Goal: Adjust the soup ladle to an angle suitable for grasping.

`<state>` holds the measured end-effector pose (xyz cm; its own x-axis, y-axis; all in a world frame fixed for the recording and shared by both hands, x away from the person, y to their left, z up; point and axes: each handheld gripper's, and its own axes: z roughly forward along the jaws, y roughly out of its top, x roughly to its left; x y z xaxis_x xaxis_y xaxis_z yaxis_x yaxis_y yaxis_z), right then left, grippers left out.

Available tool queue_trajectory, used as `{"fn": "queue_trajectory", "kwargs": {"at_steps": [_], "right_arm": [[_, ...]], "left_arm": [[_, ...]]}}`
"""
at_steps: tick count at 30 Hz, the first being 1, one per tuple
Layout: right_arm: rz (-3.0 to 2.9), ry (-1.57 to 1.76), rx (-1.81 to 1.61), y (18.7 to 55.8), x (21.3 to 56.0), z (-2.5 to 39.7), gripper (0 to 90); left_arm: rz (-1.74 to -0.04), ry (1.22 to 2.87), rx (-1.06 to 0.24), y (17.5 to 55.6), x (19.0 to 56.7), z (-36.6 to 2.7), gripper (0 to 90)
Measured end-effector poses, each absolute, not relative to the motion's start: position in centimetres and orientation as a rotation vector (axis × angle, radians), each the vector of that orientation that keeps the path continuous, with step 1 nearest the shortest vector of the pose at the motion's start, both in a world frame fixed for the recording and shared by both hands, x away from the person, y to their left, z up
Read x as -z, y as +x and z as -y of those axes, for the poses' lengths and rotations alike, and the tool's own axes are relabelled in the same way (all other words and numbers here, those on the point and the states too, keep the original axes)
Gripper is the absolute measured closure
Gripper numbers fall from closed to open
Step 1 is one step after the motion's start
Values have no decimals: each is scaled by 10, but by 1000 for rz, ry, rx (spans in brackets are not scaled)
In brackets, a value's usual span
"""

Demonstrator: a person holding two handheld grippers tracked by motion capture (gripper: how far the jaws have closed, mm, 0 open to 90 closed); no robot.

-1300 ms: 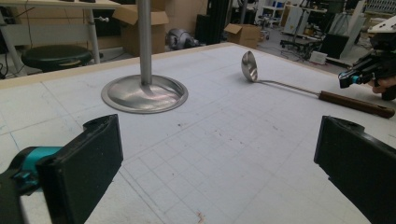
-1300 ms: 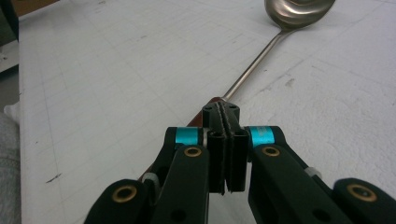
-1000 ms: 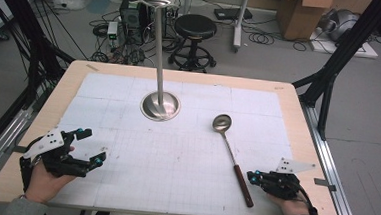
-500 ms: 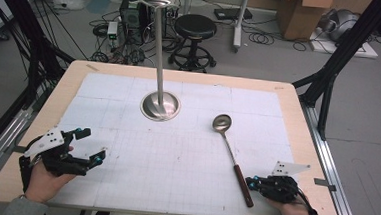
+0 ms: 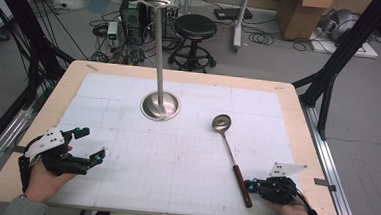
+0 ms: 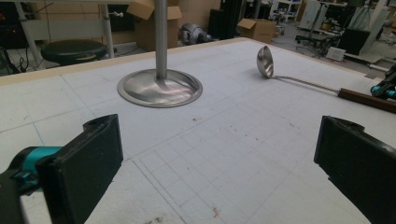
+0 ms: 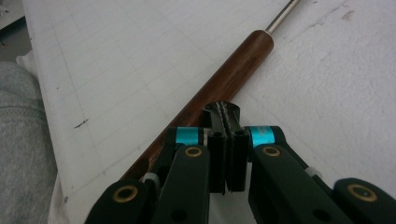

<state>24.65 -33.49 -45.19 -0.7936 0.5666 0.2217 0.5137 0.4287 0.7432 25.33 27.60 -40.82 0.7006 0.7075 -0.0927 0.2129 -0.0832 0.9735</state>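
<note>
The ladle [image 5: 232,159] lies untouched on the surface right of the stand [image 5: 160,104], the right tongs [image 7: 227,115] pressed together beside its wooden handle, the left tongs [image 5: 90,144] apart, so grasping remains.

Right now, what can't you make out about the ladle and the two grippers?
- Right gripper: jaws pressed together at the ladle handle; touching or just short, unclear; its own jaws hide the spot.
- Ladle bowl: cut off by the right gripper view's top edge.
- Stand top: cropped in the left gripper view.
- Left gripper: open, nothing hidden.
</note>
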Motion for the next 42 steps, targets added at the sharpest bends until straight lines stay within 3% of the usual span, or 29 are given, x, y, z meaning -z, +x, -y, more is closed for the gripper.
{"fn": "queue_trajectory", "kwargs": {"at_steps": [42], "right_arm": [[-2570, 866, -1242, 243, 450, 258, 900]], "left_arm": [[-759, 1652, -482, 255, 409, -274, 17]]}}
